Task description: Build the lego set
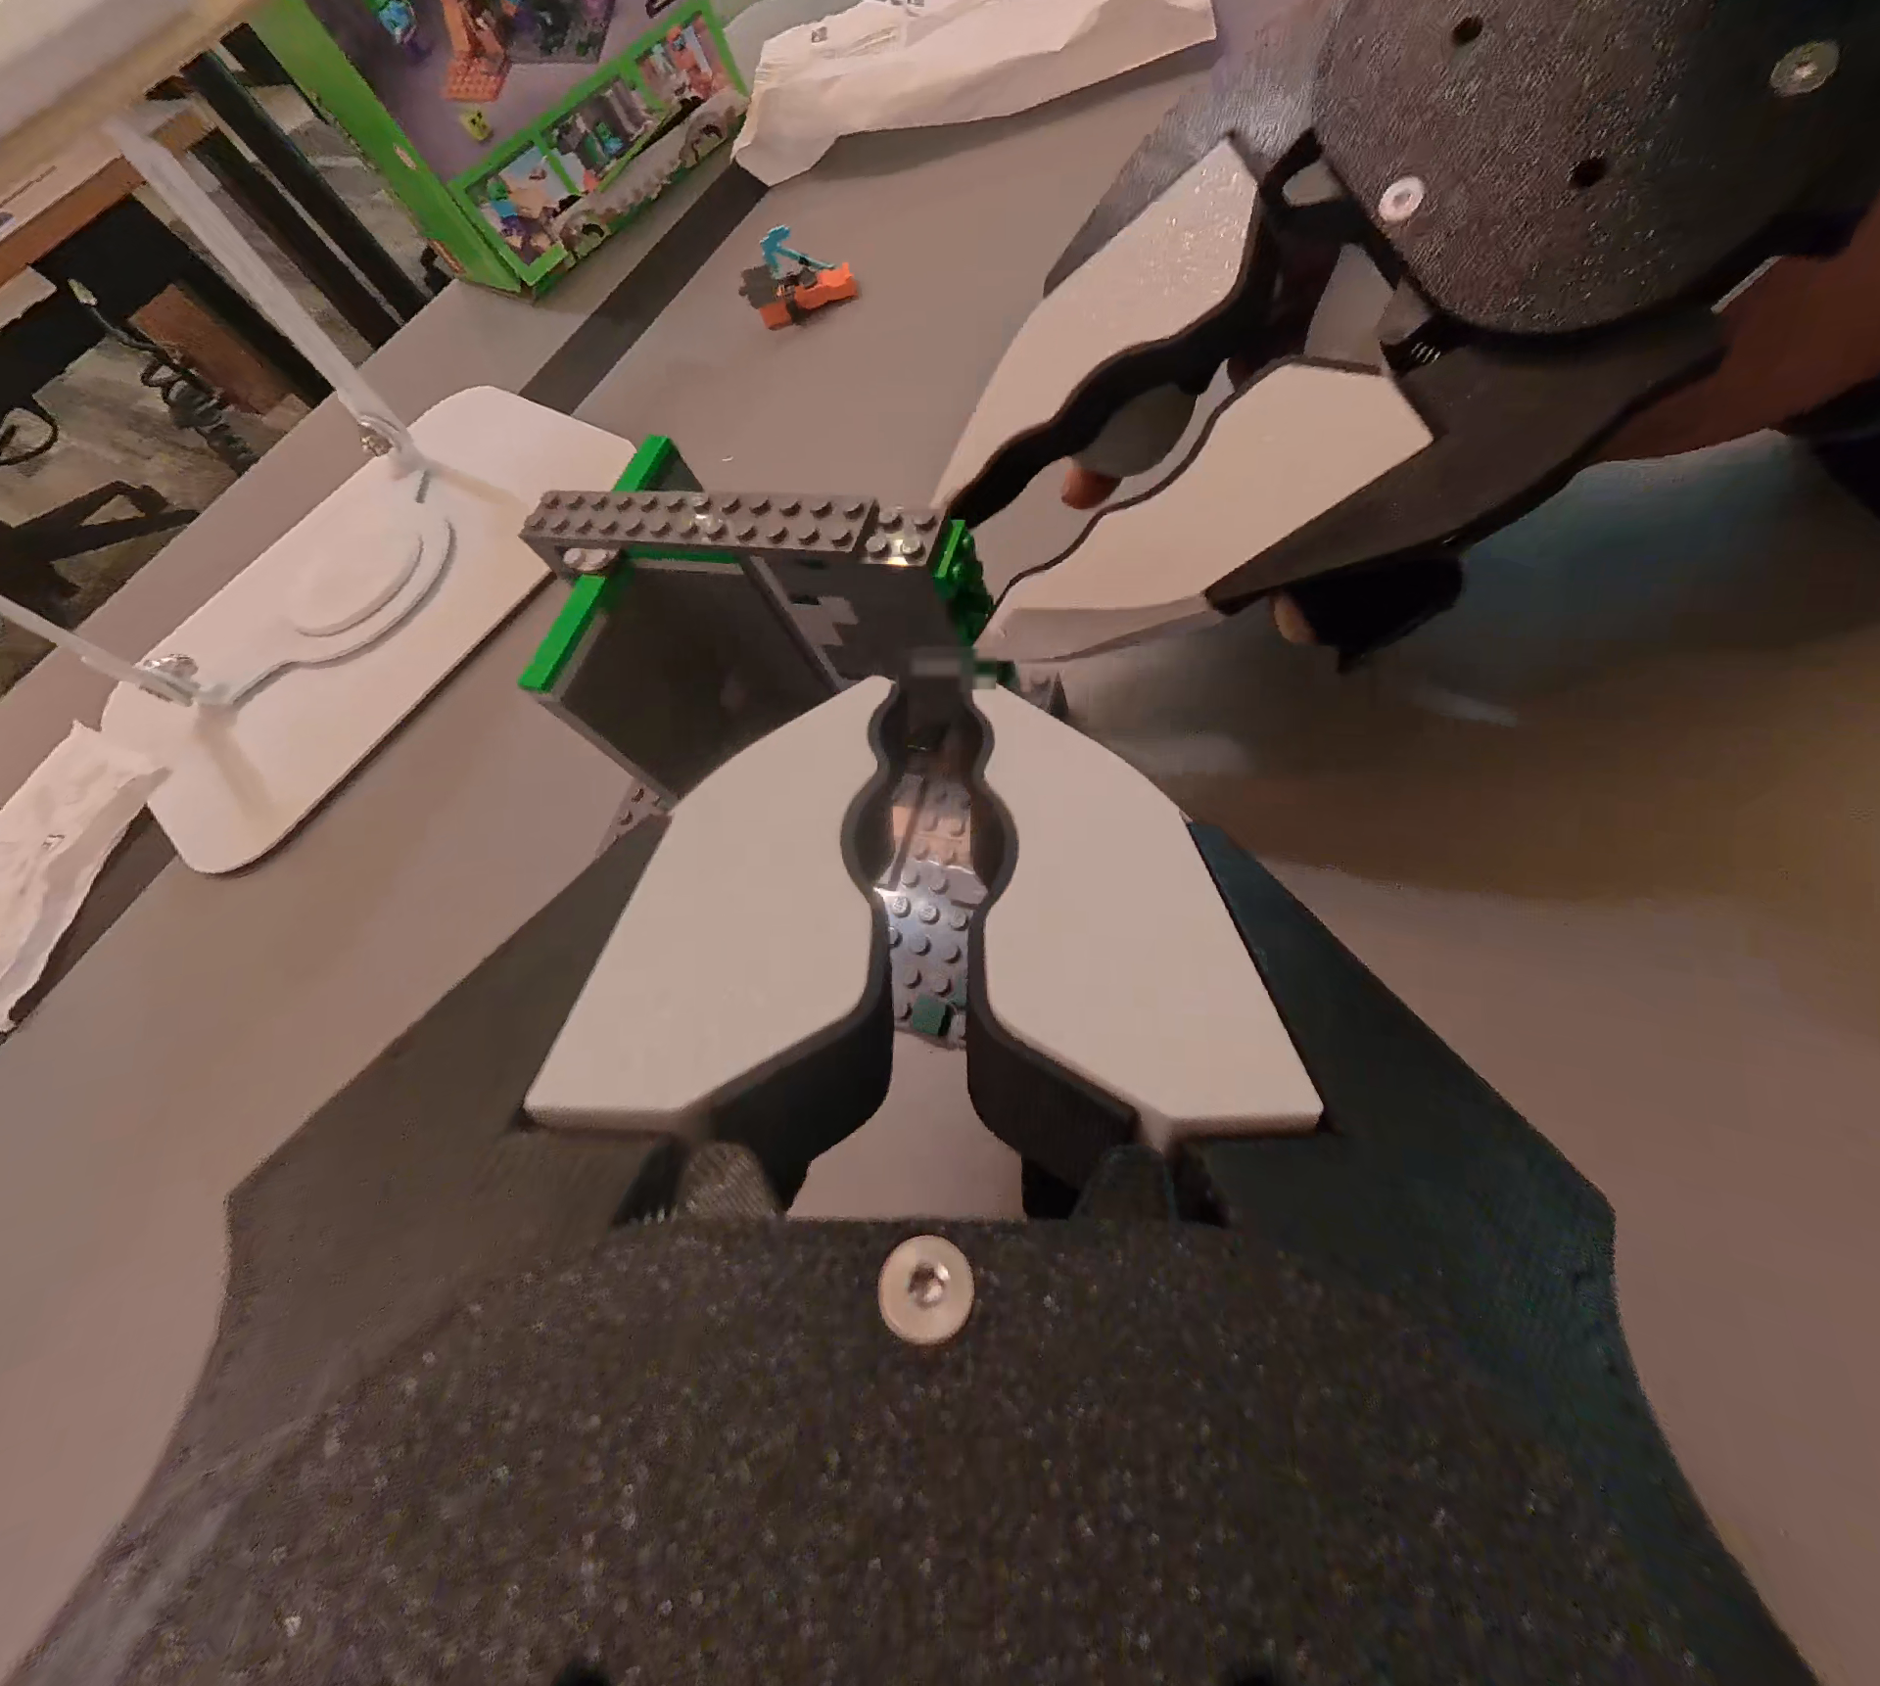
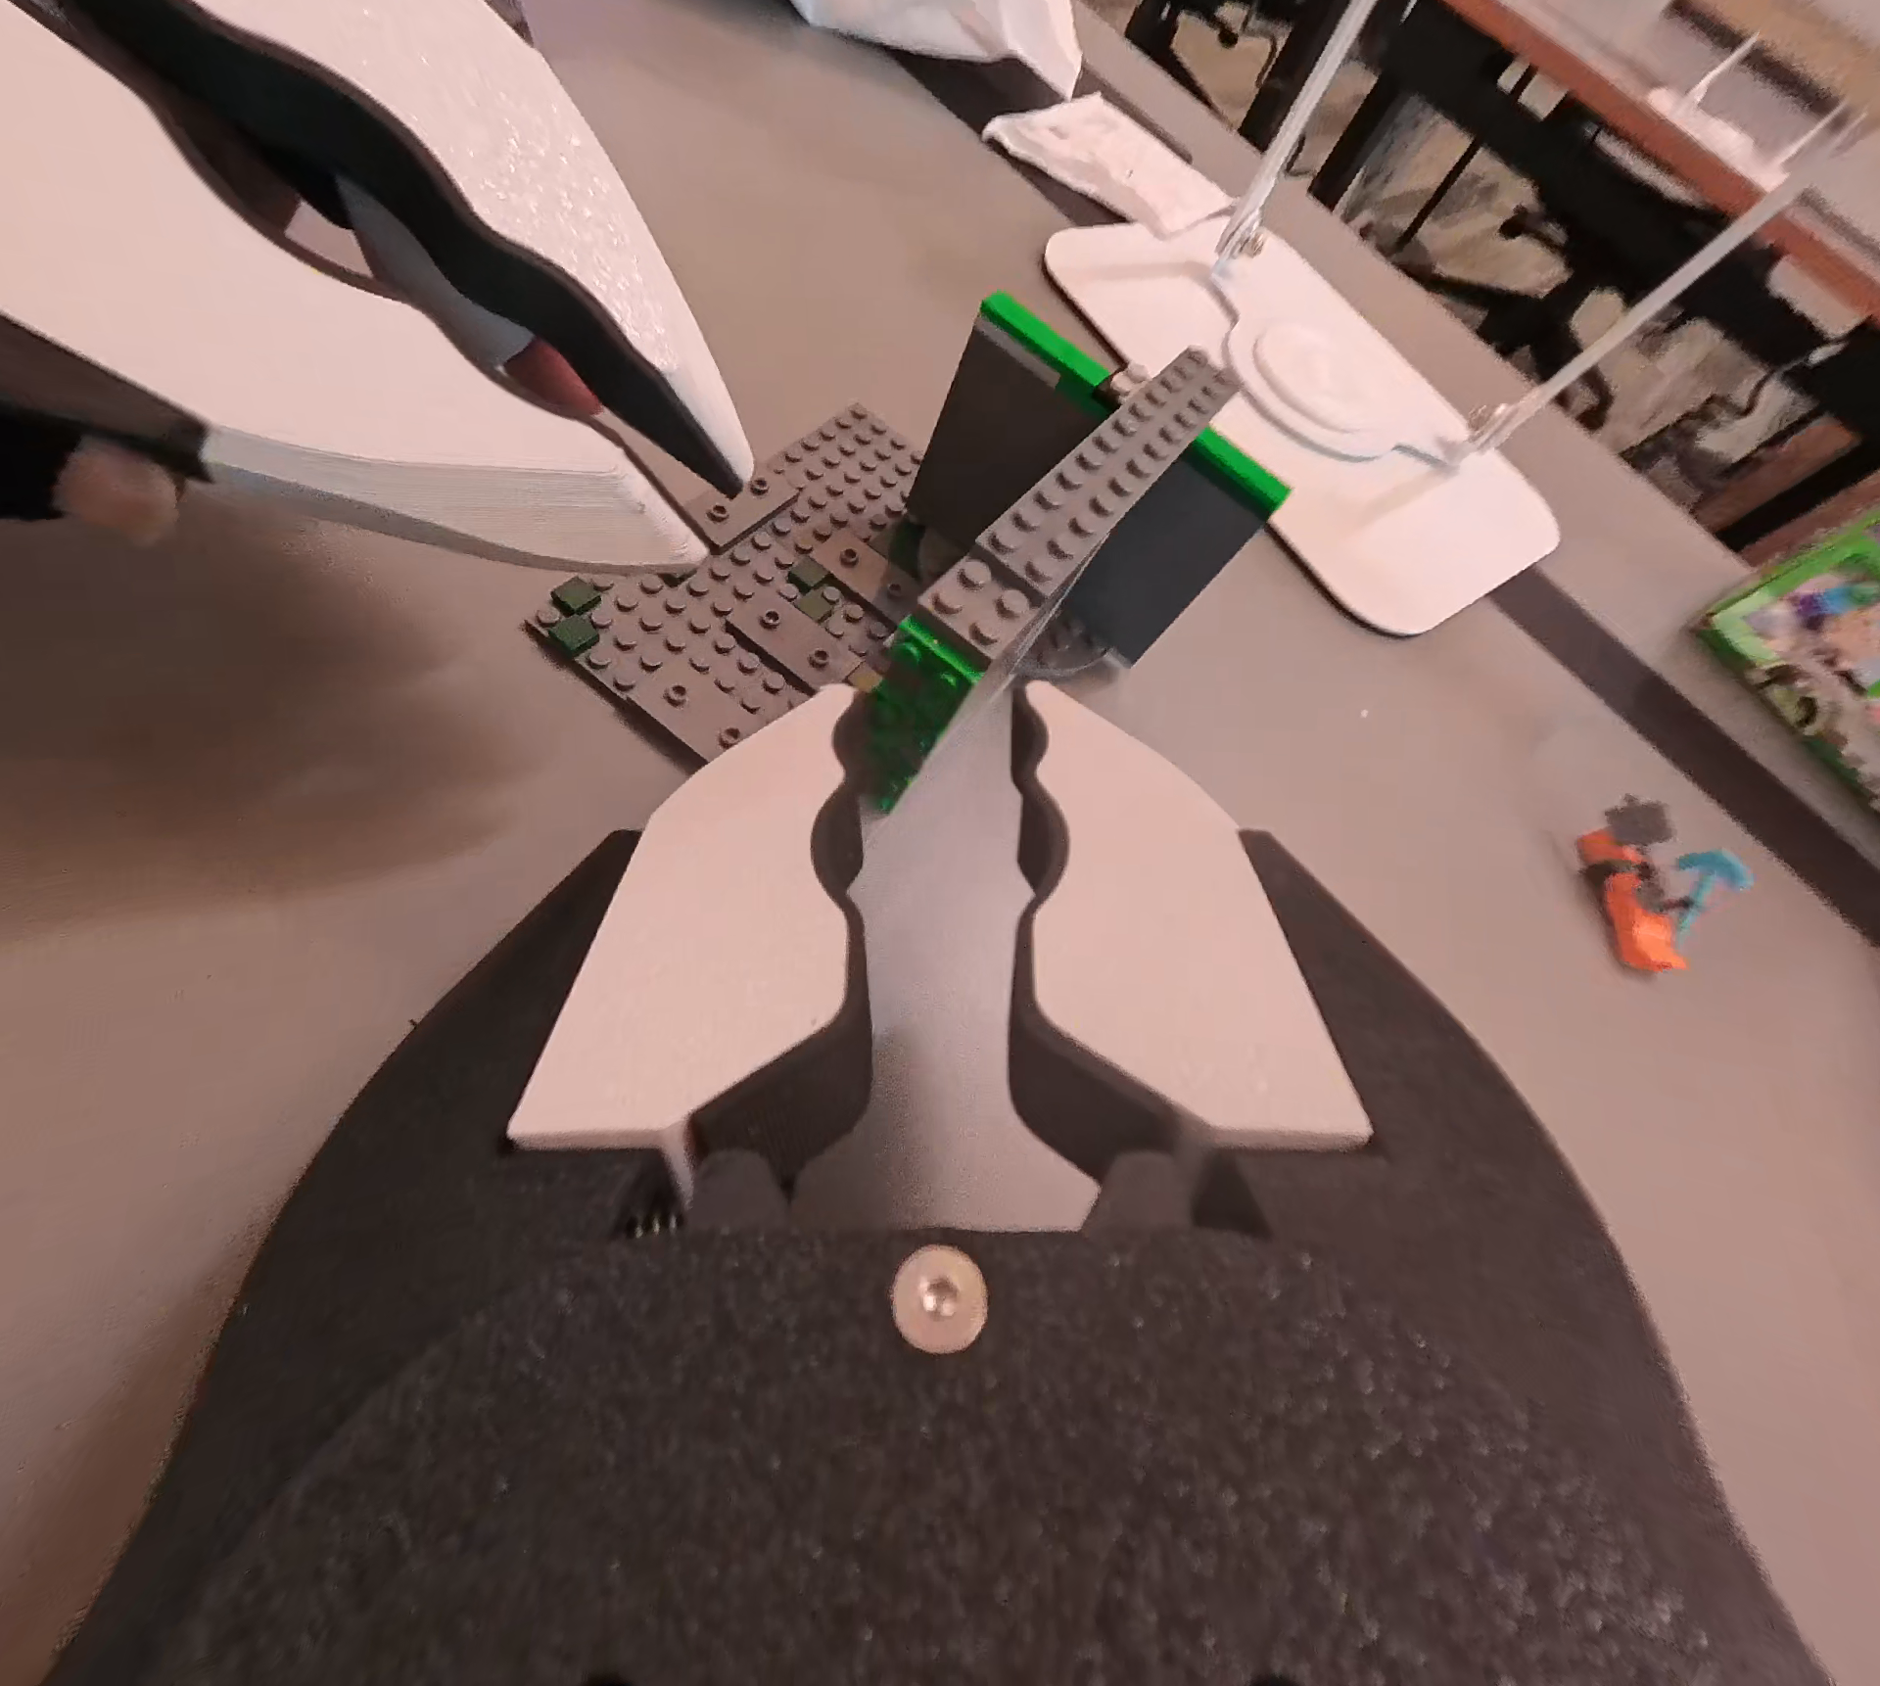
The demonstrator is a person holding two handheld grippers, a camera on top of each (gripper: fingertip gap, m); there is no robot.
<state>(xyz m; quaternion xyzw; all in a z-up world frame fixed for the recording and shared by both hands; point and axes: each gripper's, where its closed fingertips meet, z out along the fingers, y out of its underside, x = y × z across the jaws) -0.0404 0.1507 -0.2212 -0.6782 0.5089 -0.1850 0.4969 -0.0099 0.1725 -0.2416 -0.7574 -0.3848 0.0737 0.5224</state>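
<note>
We work over a grey table (image 1: 1323,823) with desks and chairs behind it. Our left gripper (image 1: 931,701) is nearly shut with its tips down on the flat grey base (image 2: 712,620) of the lego build (image 1: 732,610), though we cannot tell if it grips anything, while our right gripper (image 2: 931,711) is closed narrowly on the green corner (image 2: 916,701) of the build's upright wall. Beyond the tips stands a white stand (image 1: 336,620), farther off a paper bag (image 1: 977,40) and the set's box (image 1: 529,30), and off to the side lie small loose pieces (image 2: 1648,884).
</note>
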